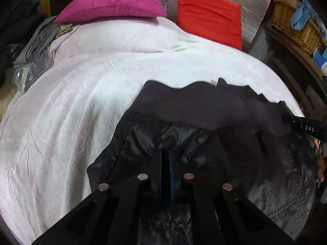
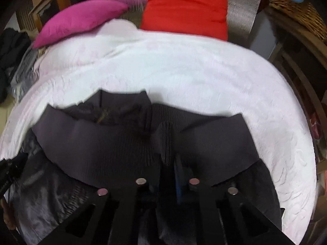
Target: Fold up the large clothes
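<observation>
We clamp dark jacket (image 1: 204, 122) on bed (image 1: 81, 102): left hand-held gripper (image 1: 165, 163) closed on shiny lining, right hand-held gripper (image 2: 169, 163) closed on ribbed hem. We advise: lift both evenly, keep edge taut, align fold.

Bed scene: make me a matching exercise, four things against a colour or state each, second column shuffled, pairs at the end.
Things:
1. jacket
2. flat cushion
3. upright cushion
4. blanket

Colour or state:
A. white, spread over the bed
B. red, propped against the silver backing
C. black, pinched by both the left gripper and the right gripper
D. magenta, lying at the head of the bed

Pairs: 1-C, 2-D, 3-B, 4-A
</observation>
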{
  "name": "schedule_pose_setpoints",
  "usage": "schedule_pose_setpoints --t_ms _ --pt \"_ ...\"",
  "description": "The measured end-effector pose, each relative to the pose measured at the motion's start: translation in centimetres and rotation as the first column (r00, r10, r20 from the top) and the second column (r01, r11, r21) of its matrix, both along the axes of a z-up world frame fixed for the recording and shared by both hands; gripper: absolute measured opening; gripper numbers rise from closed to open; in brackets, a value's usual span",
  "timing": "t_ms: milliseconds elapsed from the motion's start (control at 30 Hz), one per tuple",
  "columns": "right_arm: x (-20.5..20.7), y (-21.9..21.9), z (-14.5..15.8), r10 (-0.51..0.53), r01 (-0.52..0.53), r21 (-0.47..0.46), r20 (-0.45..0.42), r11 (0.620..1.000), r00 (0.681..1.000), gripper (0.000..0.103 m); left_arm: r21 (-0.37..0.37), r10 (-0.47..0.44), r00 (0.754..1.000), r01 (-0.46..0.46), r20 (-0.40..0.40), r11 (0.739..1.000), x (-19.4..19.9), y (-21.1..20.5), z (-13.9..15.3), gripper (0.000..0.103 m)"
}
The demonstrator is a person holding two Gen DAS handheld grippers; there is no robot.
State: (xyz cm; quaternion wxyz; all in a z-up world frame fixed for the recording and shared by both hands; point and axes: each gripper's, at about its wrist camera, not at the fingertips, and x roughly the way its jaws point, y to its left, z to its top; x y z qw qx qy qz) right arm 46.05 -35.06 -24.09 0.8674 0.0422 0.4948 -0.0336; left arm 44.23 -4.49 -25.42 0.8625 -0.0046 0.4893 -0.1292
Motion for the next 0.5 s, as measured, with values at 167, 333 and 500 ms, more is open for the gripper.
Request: schedule_pose_setpoints --t_ms 167,333,500 --pt "0.5 -1.4 2.3 -0.075 0.069 0.057 0.098 0.996 0.992 0.009 -0.024 0.054 0.998 -0.053 0.040 0.998 0.6 0.0 0.6 0.002" --pt "2.4 -2.1 -1.4 -0.123 0.120 0.056 0.047 0.991 0.991 0.009 0.008 0.112 0.992 -0.112 0.063 0.994 1.4 0.2 -0.4 0.002" --pt "1.8 -4.4 -2.5 -0.232 0.210 0.241 0.066 0.948 0.970 0.014 -0.037 0.137 0.990 -0.135 0.036 0.990 1.8 1.1 -1.2 0.002"
